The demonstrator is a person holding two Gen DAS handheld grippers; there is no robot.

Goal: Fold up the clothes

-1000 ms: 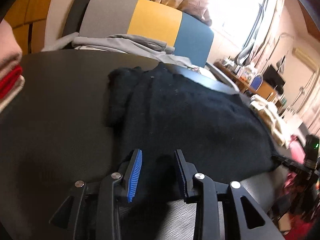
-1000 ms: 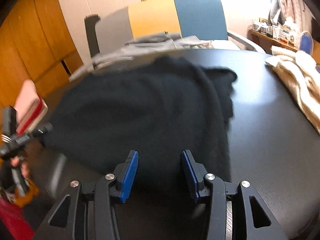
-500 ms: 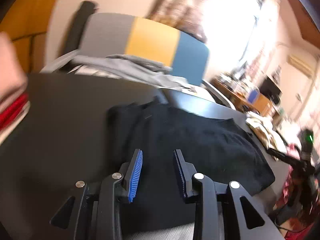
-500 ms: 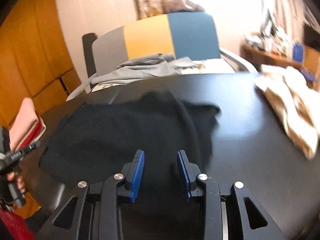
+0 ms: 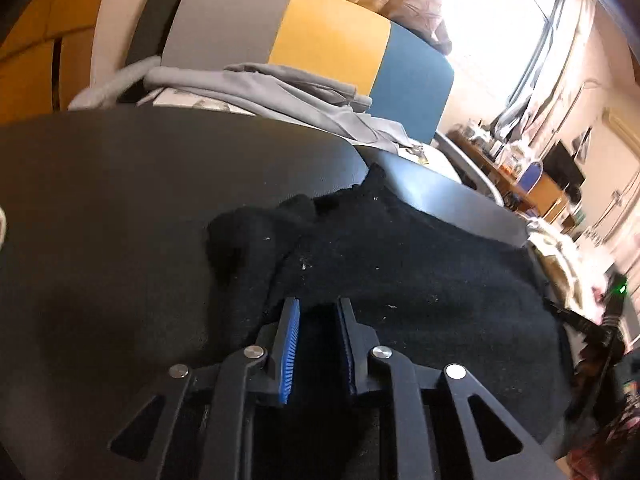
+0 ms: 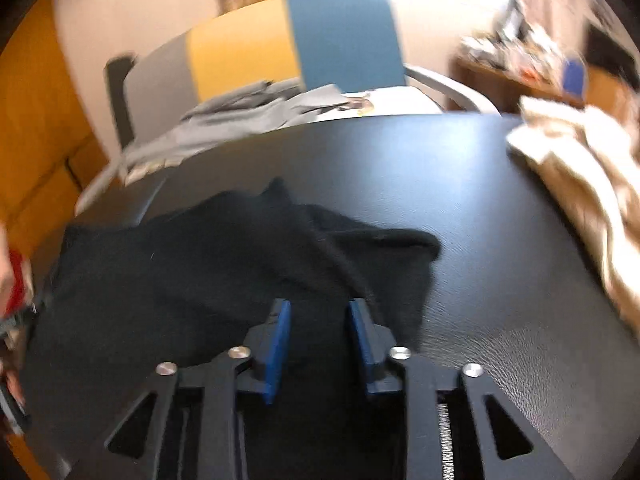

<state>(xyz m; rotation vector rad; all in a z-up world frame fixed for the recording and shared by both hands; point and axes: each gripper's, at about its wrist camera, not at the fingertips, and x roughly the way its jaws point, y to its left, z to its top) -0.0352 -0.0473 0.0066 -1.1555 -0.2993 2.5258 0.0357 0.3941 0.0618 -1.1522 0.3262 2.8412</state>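
A black knit sweater (image 5: 400, 264) lies spread on the black round table (image 5: 120, 200), one sleeve bunched at its left. My left gripper (image 5: 316, 308) sits at the sweater's near hem, its blue-padded fingers (image 5: 290, 332) drawn in with black cloth between them. In the right wrist view the same sweater (image 6: 180, 264) stretches to the left, and a fold ridge runs into my right gripper (image 6: 318, 310). That gripper is likewise narrowed on the near hem. The right wrist view is blurred by motion.
A grey, yellow and blue chair (image 5: 320, 40) stands behind the table with a grey garment (image 5: 280, 88) draped on it. A cream garment (image 6: 580, 184) lies on the table's right side. A red and pink folded stack (image 6: 12, 284) shows at the left edge.
Both grippers have narrowed from wide open onto the sweater's near hem. The sweater has drawn in toward the front edge, and both cameras have shifted.
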